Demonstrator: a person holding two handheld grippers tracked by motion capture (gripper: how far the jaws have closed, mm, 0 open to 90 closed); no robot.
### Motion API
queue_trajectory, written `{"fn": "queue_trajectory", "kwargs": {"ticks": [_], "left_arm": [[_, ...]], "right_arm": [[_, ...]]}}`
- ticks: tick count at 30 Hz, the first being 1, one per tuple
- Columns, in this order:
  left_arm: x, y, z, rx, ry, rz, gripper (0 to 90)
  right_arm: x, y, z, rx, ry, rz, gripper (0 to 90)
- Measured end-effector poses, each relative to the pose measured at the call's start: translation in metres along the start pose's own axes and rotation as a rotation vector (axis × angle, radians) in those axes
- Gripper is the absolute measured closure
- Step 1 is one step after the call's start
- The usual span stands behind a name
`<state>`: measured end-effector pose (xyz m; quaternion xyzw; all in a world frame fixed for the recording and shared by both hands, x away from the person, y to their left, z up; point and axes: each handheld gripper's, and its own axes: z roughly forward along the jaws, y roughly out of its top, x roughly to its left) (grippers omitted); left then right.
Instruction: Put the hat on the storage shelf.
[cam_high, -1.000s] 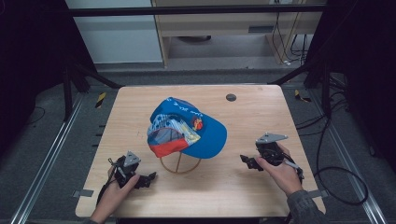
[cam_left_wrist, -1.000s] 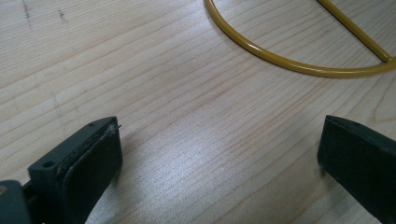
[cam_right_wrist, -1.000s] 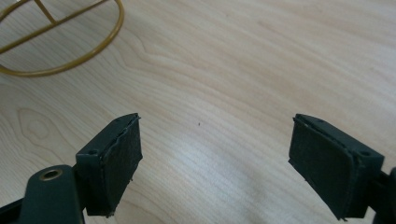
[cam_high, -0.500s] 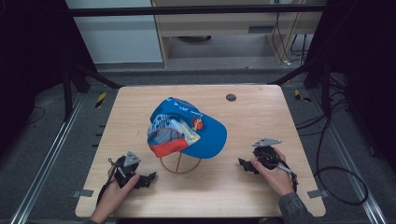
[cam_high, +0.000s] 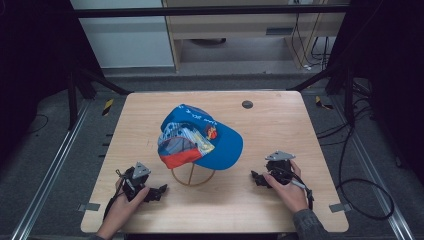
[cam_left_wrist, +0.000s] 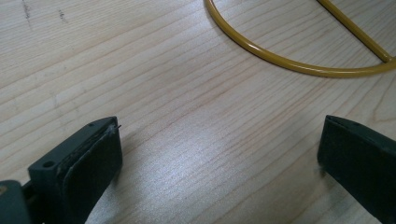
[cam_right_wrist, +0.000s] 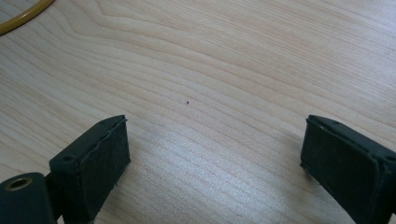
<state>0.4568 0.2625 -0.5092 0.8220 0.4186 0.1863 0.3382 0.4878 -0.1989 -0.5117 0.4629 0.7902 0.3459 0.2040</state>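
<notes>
left tongs (cam_high: 159, 191): low on the bench (cam_high: 310, 125) at its near left, held in the person's left hand (cam_high: 122, 202); in the left gripper view the two black jaws stand wide apart with bare wood between them, clamped on nothing.
left tongs to stand: they point toward the middle of the bench; the yellow wire stand (cam_left_wrist: 299, 56) curves across the top of the left gripper view, ahead of the jaws and a little to one side, near but not touching.
cap (cam_high: 200, 137): blue with a printed front panel and a red edge, perched on the stand (cam_high: 192, 175) at the middle of the bench, between the two tongs and farther from the person than either.
cap's long axis: it runs roughly across the bench, crown toward the left, flat brim toward the right and the near side.
right tongs (cam_high: 256, 178): near right of the bench in the right hand (cam_high: 290, 187), pointing left toward the stand; the jaws have just been opening and stand wide apart over bare wood, nothing between them.
right tongs to stand: just a corner of the yellow ring (cam_right_wrist: 21, 16) shows at the top left of the right gripper view, well ahead.
nearer hand: my guess is the two are about level; the brim lies on the right tongs' side, the crown on the left's.
</notes>
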Motion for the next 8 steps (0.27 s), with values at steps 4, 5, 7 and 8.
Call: {"fn": "queue_trajectory", "kwargs": {"ticks": [4, 5, 7, 8], "left_arm": [[-0.0001, 0.0, 0.0001, -0.002, 0.0, -0.002, 0.0], [-0.0001, 0.0, 0.0001, -0.002, 0.001, -0.002, 0.0], [-0.0005, 0.0001, 0.0003, -0.002, 0.0, -0.005, 0.0], [-0.0005, 0.0001, 0.0003, -0.002, 0.0, -0.005, 0.0]], "right_arm": [[0.0009, -0.001, -0.0009, -0.002, -0.004, 0.003, 8.1], [0.002, -0.0017, -0.0016, -0.002, -0.012, 0.009, 8.1], [0.0026, -0.0026, -0.0025, -0.002, -0.018, 0.01, 8.1], [0.0034, -0.0031, -0.003, -0.002, -0.019, 0.017, 8.0]]}}
